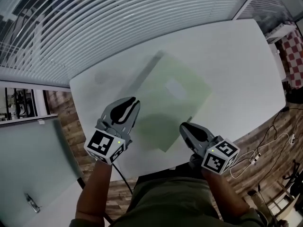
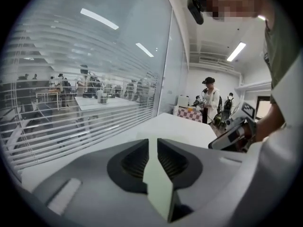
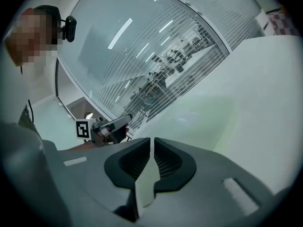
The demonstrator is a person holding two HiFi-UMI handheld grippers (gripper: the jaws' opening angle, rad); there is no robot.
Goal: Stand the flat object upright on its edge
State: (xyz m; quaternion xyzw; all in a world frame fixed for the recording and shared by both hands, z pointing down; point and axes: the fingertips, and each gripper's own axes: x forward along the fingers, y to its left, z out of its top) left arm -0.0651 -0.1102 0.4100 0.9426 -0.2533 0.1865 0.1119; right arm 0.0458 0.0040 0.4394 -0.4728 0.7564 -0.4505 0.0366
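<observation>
While the flat green sheet point(image 1: 161, 108) lies face-down on the white worktop point(image 1: 236, 56), with no edge plainly lifted, the task looks barely begun: by my reading, the whole job of gripping it, tipping it and balancing it on an edge is left to do. The sheet sits near the middle of the worktop, turned corner-on to the person, with a small paler rectangle point(image 1: 174, 86) at its centre.

The left gripper point(image 1: 136, 100) hangs at the sheet's near-left edge, its jaws only a narrow slit apart and gripping nothing. The right gripper point(image 1: 182, 125) is at the near-right edge with its jaws closed together, also empty.

Several things are hard to settle. From the head view I cannot tell whether either gripper touches the sheet or hovers just over it. The sheet's near corner is partly masked by the grippers and their shadow. A dark band runs along the far-left edge; whether that is shadow or a slightly raised rim is unclear. The sheet's thickness and stiffness cannot be judged, and in the right gripper view it shows only as a faint green tint point(image 3: 208, 112) ahead.
</observation>
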